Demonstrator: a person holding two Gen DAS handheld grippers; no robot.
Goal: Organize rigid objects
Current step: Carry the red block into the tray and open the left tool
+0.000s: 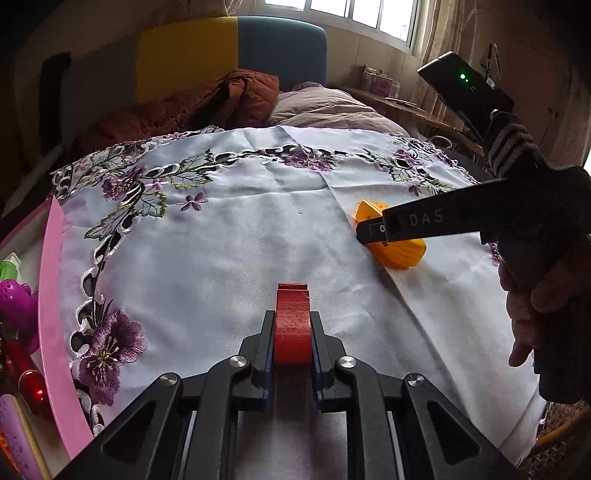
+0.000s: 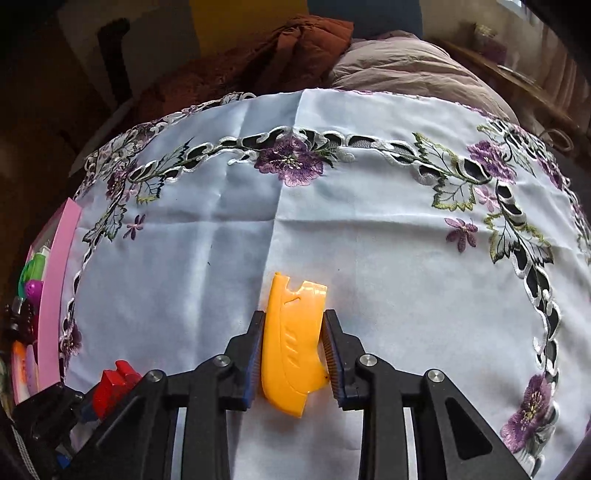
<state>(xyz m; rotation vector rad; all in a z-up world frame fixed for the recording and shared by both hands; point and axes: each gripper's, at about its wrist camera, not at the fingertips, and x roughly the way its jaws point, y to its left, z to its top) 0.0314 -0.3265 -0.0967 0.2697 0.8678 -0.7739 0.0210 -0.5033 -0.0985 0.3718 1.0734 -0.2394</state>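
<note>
A white satin tablecloth (image 1: 236,236) embroidered with purple flowers and green leaves covers the table. Behind it lies a rumpled rust-brown quilted blanket (image 1: 236,99) beside a pale mauve duvet (image 1: 325,107). A headboard (image 1: 229,48) with 1 yellow and 1 teal panel stands behind them. A bright window (image 1: 354,14) sits above a wooden side table (image 1: 410,110).

Both grippers, the left gripper (image 1: 291,332) and the right gripper (image 2: 293,347), are matte black linkage assemblies with round silver pivot screws (image 1: 237,362) and blue-edged finger pads (image 2: 248,373). The right gripper's side arm carries white lettering "DAS" (image 1: 426,218). The person's sleeve (image 1: 511,146) is knitted, with dark and grey stripes.
</note>
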